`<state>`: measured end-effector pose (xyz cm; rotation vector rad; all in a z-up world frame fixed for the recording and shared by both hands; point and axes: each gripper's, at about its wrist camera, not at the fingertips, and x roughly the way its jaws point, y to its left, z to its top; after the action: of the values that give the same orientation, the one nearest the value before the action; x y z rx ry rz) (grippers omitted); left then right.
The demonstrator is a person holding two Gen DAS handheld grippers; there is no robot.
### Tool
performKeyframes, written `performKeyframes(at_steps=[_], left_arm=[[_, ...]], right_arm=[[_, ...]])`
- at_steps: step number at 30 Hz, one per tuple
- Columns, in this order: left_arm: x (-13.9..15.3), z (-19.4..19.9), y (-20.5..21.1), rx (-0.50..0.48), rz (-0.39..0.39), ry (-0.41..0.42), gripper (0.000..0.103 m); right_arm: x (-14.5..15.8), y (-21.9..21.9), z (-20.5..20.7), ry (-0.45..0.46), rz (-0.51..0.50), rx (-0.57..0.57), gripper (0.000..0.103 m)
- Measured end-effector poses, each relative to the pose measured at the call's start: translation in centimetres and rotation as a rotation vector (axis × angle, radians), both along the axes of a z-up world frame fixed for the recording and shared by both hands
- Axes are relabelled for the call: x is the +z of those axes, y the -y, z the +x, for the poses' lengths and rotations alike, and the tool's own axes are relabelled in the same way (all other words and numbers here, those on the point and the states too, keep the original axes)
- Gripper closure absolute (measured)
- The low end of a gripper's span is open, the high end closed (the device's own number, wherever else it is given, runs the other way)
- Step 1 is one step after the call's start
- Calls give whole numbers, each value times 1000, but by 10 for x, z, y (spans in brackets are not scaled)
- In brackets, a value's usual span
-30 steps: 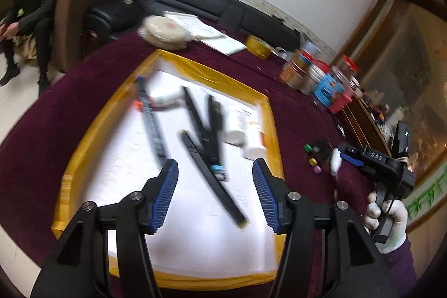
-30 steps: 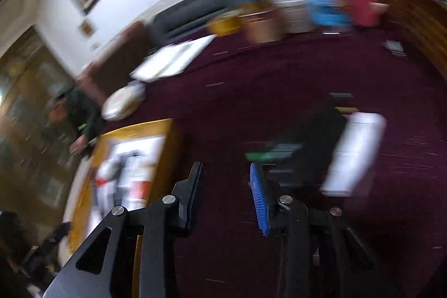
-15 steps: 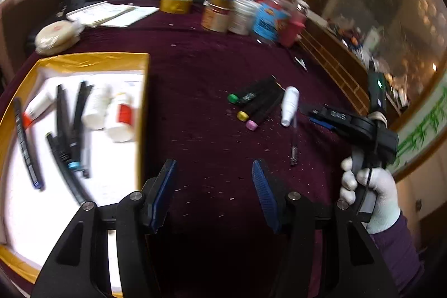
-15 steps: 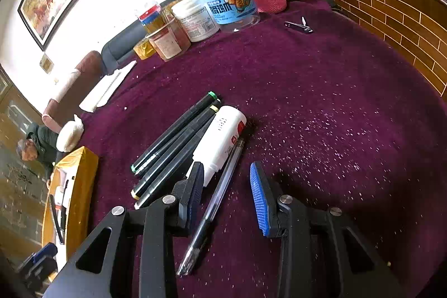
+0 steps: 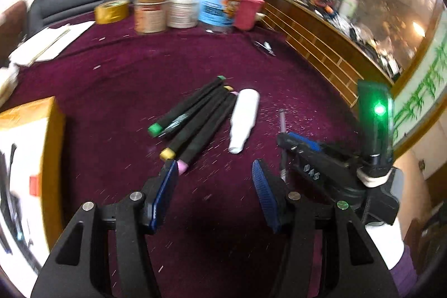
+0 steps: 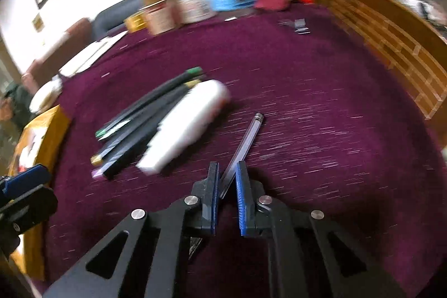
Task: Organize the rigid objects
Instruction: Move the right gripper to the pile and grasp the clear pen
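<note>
Three black markers with green, yellow and pink caps lie side by side on the purple cloth, with a white bottle to their right. They also show in the right wrist view, markers and bottle. My right gripper has closed around a clear ballpoint pen, which sticks out ahead of it. My left gripper is open and empty, just short of the markers' capped ends. The right gripper shows at the right in the left wrist view.
A gold-rimmed white tray holding pens lies at the left. Jars, tubs and a tape roll stand at the far edge. Papers lie at the far left. A wooden ledge borders the table on the right.
My left gripper has swung from the tray toward the markers. My right gripper has narrowed from open to closed around the clear pen, which now sits apart from the bottle.
</note>
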<state>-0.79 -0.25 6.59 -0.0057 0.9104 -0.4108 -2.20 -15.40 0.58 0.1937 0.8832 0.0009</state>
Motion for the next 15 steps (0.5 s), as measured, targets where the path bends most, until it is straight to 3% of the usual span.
performKeyframes(at_steps=[4, 5, 7, 12, 14, 15], left_arm=[[-14, 23, 42, -81, 68, 6, 50], [-18, 28, 49, -96, 79, 6, 50], [-28, 41, 70, -122, 135, 22, 50], [-51, 63, 106, -176, 285, 63, 52], [-53, 65, 110, -179, 301, 89, 73], [-52, 64, 108, -179, 300, 72, 77]], right_arm=[[-2, 42, -2, 51, 13, -123, 93], [-5, 54, -3, 63, 94, -129, 92], [-7, 65, -3, 70, 161, -141, 92], [-8, 65, -2, 72, 185, -137, 91], [-8, 67, -3, 74, 198, -136, 91], [-9, 67, -4, 74, 205, -137, 91]])
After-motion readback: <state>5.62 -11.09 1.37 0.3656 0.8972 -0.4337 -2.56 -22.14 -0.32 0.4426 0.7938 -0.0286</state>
